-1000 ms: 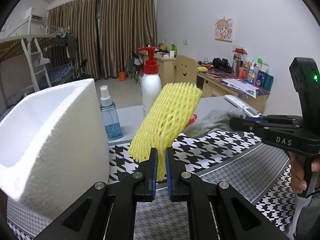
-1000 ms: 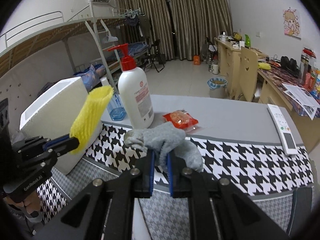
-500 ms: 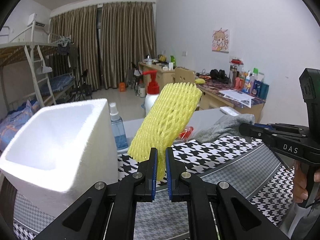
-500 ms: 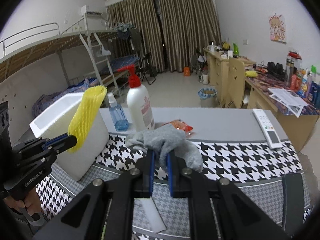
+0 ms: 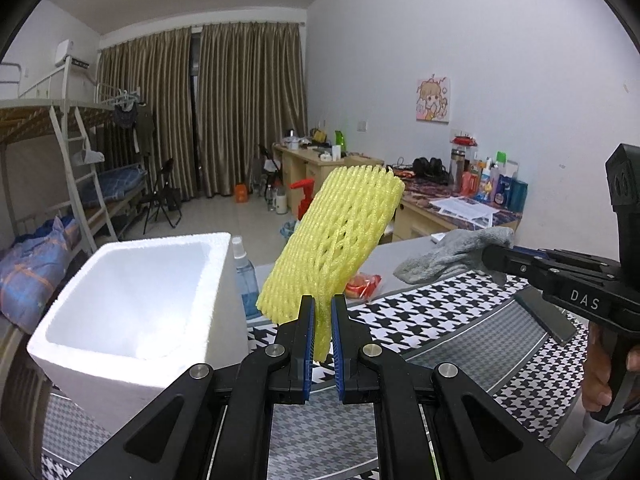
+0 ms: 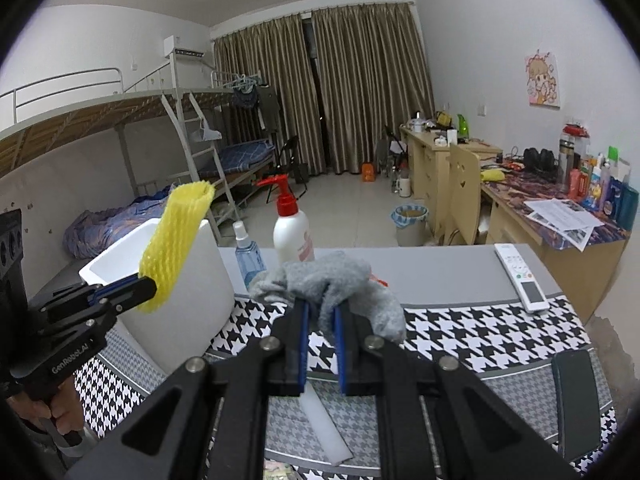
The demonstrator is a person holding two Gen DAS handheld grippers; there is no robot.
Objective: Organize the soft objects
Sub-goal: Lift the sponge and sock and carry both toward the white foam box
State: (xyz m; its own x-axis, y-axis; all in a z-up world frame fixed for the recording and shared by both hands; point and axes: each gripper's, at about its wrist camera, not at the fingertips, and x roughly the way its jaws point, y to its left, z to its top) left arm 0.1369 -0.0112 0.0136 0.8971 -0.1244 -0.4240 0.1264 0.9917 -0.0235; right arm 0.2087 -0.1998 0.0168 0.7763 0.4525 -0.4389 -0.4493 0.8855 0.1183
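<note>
My left gripper (image 5: 320, 322) is shut on a yellow foam net sleeve (image 5: 332, 240), held upright in the air just right of the white foam box (image 5: 132, 304). The sleeve (image 6: 176, 236) and left gripper (image 6: 138, 292) also show in the right wrist view, beside the box (image 6: 188, 300). My right gripper (image 6: 320, 320) is shut on a grey sock (image 6: 320, 280), lifted above the houndstooth cloth (image 6: 460, 328). The sock (image 5: 452, 254) hangs from the right gripper (image 5: 492, 258) at the right of the left wrist view.
A white pump bottle (image 6: 292, 232), a blue spray bottle (image 6: 248, 252) and an orange snack packet (image 5: 360, 284) stand behind on the grey table. A white remote (image 6: 520, 276), a dark phone (image 6: 576, 396) and a white strip (image 6: 320, 424) lie on the table.
Both grippers have risen with their loads. The foam box's opening now shows from above in the left wrist view, and the sleeve stands higher against it.
</note>
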